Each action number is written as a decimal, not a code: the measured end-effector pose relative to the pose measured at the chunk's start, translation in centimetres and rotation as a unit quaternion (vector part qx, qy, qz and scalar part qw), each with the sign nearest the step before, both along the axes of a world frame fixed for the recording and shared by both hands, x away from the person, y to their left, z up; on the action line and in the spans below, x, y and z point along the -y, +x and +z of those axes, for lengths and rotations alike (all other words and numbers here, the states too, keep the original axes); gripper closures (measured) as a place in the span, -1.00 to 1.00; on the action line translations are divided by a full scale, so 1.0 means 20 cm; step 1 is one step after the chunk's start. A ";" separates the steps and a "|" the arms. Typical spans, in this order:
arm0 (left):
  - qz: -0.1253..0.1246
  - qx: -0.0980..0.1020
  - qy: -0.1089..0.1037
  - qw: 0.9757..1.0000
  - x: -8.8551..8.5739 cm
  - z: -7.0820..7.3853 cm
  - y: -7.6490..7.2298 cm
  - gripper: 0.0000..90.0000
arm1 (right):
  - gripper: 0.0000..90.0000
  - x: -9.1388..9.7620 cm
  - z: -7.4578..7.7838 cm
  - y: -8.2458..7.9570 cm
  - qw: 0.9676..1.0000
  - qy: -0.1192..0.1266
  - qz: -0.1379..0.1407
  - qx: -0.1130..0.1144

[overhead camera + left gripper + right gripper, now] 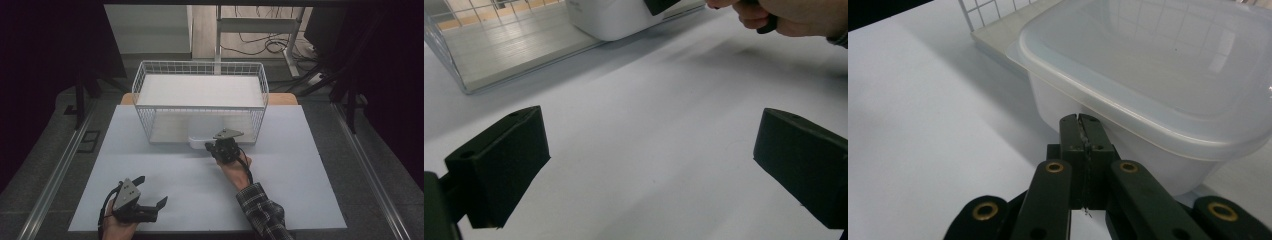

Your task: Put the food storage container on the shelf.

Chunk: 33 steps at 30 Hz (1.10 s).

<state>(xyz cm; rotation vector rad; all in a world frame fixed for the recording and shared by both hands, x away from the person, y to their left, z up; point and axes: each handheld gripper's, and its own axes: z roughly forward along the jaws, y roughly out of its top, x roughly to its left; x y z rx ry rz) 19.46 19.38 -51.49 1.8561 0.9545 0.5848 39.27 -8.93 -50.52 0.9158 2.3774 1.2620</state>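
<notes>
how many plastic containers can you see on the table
1: a lidded translucent plastic container half inside the open front of the wire basket, right gripper at its near side. The basket may hide others.

White wire basket [200, 70], translucent white container [1158, 75], black tongs [150, 206], pale grey table [200, 190], plaid sleeve [262, 212]

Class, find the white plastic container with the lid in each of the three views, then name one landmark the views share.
High view: the container sits centre, poking out of the wire basket's open front, just left of the right gripper.
Left gripper view: top centre, cut by the upper edge.
Right gripper view: upper right, large, right behind the shut jaws.
Shared landmark: the white wire basket.
</notes>
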 end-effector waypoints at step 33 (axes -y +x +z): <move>-0.020 0.004 -0.041 0.999 -0.04 -0.01 0.02 -0.94 | 0.98 -0.09 0.04 0.20 0.999 -0.030 -0.017 0.014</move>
